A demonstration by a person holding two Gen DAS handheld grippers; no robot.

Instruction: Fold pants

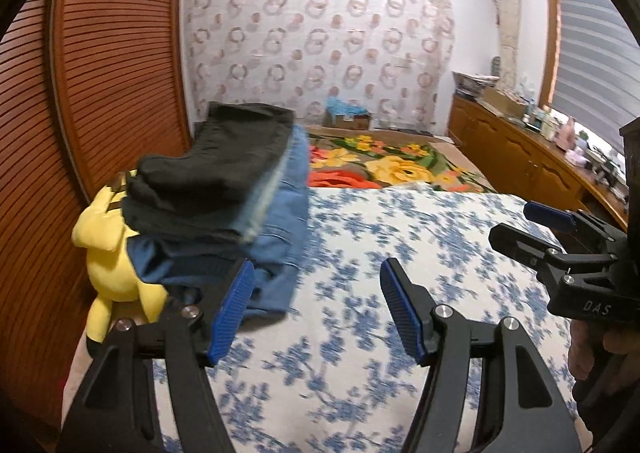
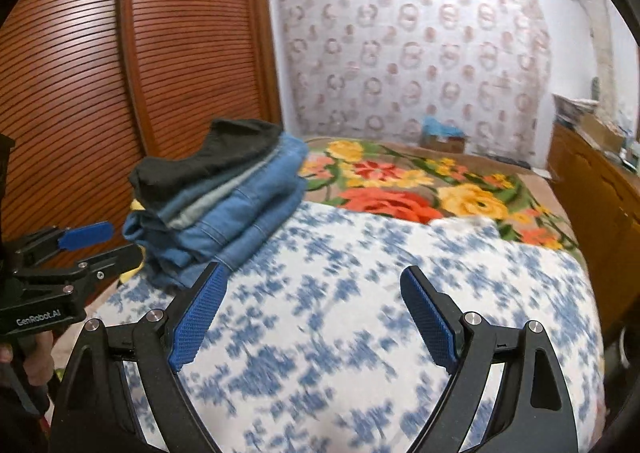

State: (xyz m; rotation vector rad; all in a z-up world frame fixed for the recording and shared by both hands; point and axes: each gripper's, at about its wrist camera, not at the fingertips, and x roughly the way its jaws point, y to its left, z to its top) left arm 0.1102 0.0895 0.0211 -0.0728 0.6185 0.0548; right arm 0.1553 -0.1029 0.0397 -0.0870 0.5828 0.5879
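Pants: a stack of folded pants (image 1: pixel 224 189), dark pair on top and blue denim below, lies at the left edge of the bed (image 1: pixel 360 261) on its blue-and-white floral sheet.
Left hand-held gripper (image 1: pixel 318 313): fingers spread apart with nothing between them, held over bare sheet just right of the stack; its left blue pad (image 1: pixel 232 317) overlaps the lowest denim fold in this view, and contact cannot be told.
Right hand-held gripper (image 2: pixel 316 317): fingers set wide apart and empty, above the sheet, the stack beyond its left finger.
Only in the left wrist view: a yellow plush toy (image 1: pixel 108 253) wedged against the stack's left side, between it and the slatted wooden wardrobe door (image 1: pixel 100 93); the right gripper seen from the side at the right edge, a hand (image 1: pixel 596 349) on its grip.
Only in the right wrist view: the left gripper at the left edge beside the stack, with a hand (image 2: pixel 28 349) below it; just a sliver of yellow shows under the pants.
Both views: a flowered blanket (image 2: pixel 420 189) covers the far part of the bed; a wooden cabinet (image 1: pixel 520 157) runs along the right wall.
Sharpness: the sheet pattern is blurred in both views.
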